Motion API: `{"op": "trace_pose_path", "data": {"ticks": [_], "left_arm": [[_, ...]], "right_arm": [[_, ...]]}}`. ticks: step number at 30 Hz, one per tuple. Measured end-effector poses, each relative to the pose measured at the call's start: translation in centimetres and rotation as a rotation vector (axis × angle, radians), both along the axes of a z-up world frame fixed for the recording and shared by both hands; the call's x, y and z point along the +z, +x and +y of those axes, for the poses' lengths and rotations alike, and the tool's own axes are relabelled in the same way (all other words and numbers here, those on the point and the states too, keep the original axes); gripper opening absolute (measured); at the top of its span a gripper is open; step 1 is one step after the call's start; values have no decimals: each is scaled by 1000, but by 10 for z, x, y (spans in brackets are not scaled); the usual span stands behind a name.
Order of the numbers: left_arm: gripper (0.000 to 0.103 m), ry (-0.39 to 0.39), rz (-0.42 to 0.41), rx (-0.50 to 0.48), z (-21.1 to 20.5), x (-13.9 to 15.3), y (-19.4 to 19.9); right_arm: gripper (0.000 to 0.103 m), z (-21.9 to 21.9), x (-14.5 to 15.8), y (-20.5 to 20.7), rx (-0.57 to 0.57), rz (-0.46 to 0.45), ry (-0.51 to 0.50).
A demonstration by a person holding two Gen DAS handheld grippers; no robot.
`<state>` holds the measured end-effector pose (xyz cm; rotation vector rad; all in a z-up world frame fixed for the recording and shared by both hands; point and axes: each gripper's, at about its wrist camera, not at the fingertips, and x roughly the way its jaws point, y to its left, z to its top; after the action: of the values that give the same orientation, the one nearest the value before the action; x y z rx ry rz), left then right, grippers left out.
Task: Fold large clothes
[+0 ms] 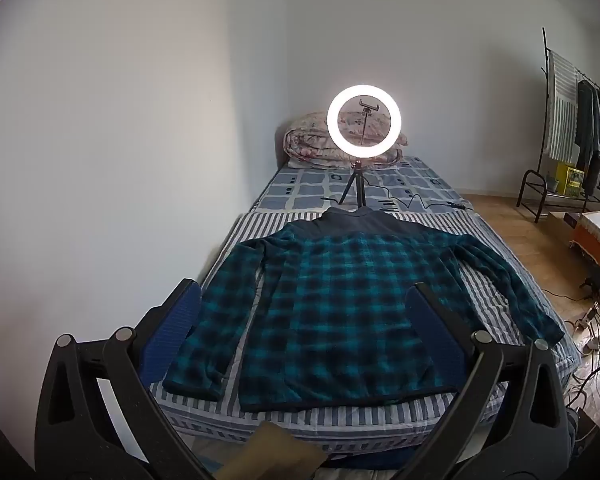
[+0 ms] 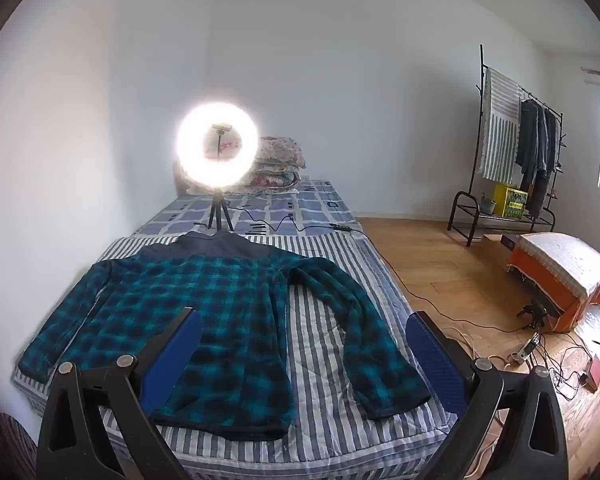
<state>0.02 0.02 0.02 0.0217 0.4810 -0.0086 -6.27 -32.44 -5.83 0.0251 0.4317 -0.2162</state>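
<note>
The teal plaid shirt (image 1: 332, 312) lies spread flat, sleeves out, on the striped bed (image 1: 340, 420). Left hand-held gripper (image 1: 304, 300) and right hand-held gripper (image 2: 304, 332) hover above it, both wide and empty. Best pinch each sleeve's cuff cleanly, one layer only, before folding inward.

No legible text — none anywhere
</note>
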Motion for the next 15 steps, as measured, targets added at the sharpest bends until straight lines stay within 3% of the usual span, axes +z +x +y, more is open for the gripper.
{"op": "trace_pose_path", "data": {"ticks": [10,15], "left_arm": [[103,15,2,9,-9,9,16],[103,2,-30,20,5,22,-1]], "right_arm": [[103,-2,1,-3,10,-1,4],[103,-4,8,-5,2,-5,-3]]}}
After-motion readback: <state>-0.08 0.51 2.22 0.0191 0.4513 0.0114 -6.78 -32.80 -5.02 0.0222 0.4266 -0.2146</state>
